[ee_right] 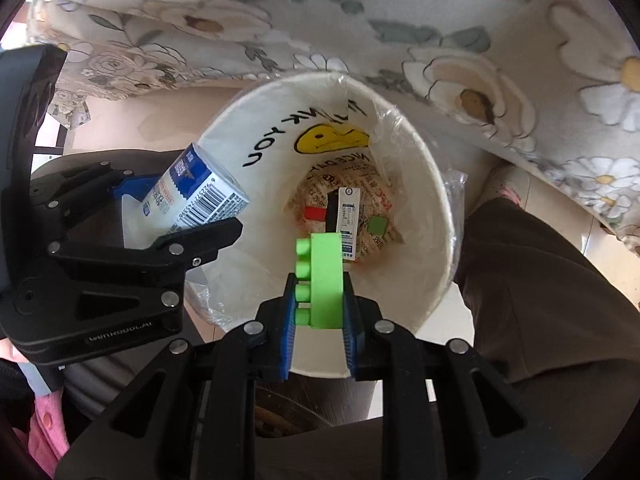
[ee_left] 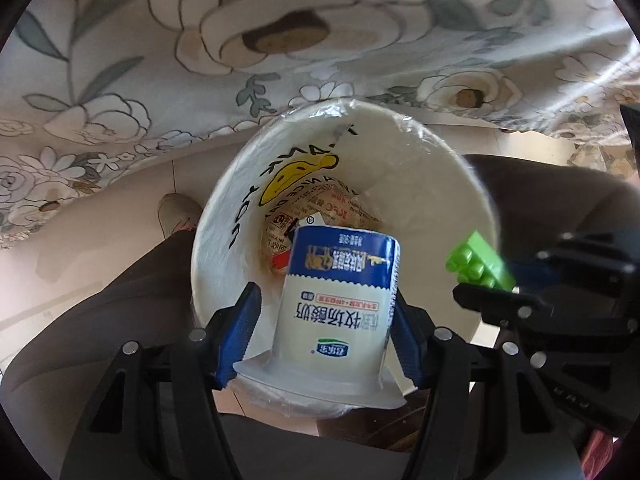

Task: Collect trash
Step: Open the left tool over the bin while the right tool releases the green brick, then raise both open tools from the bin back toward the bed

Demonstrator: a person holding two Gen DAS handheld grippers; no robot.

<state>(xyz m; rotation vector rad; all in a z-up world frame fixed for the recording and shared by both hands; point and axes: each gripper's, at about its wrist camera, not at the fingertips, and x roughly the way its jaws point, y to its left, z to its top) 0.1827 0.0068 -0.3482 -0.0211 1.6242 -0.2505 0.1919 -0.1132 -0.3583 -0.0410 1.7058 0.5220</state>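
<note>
Above the white bin [ee_left: 224, 208] we hold two pieces of trash, one in each tool. Our left gripper [ee_left: 326, 320] is clamped on one yogurt cup [ee_left: 340, 292], its long axis pointing down into the bin, base first, flanged rim nearest us. Our right gripper [ee_right: 318, 312] pinches one green toy brick [ee_right: 322, 280], long axis also aimed into the bin, studs facing left. Both items hang inside the bin's rim line with open room around them. At the bottom we count one printed wrapper [ee_right: 368, 184], plus red, green and label scraps. Floral cloth [ee_left: 120, 40] lies beyond the far rim.
</note>
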